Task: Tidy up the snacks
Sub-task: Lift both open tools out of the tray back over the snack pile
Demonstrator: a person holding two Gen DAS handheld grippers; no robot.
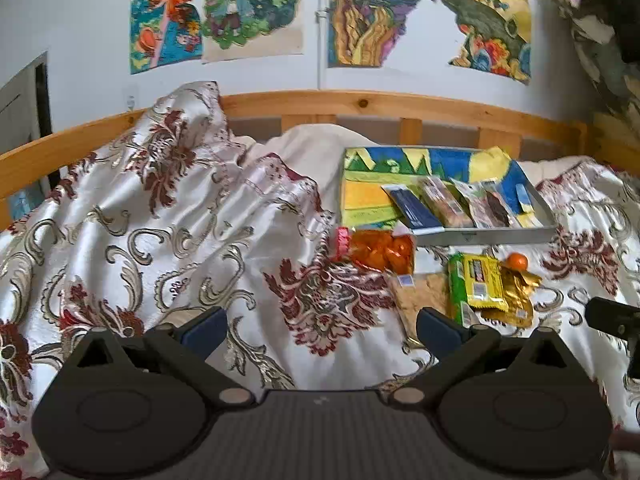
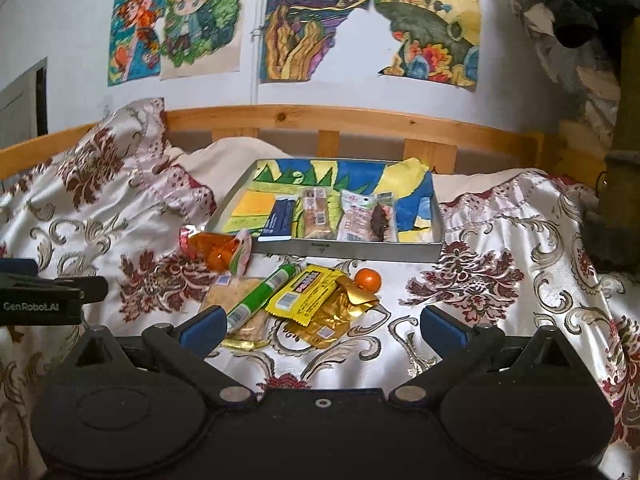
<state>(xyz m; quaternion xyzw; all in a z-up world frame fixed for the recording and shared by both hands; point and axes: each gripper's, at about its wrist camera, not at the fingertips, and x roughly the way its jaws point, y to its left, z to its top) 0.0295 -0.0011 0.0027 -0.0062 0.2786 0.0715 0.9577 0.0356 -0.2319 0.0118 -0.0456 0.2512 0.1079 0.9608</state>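
Note:
A shallow metal tray [image 2: 348, 249] with a colourful drawing as liner lies on the bed and holds several snack packets, among them a dark blue bar [image 2: 280, 220]. In front of it lie loose snacks: an orange packet [image 2: 216, 250], a green tube [image 2: 262, 294], a yellow packet [image 2: 308, 294], a gold wrapper [image 2: 340, 316], a cracker pack [image 2: 236, 292] and a small orange fruit [image 2: 368, 279]. My right gripper [image 2: 322, 330] is open, low over the bedspread just short of the pile. My left gripper [image 1: 320, 330] is open too, left of the pile [image 1: 480, 284] and tray [image 1: 488, 236].
A satin floral bedspread [image 2: 500, 280] covers the bed in folds, with a raised hump [image 1: 180, 160] at the left. A wooden bed rail [image 2: 360, 120] and a wall with drawings stand behind. The left gripper's body [image 2: 40, 300] shows at the right wrist view's left edge.

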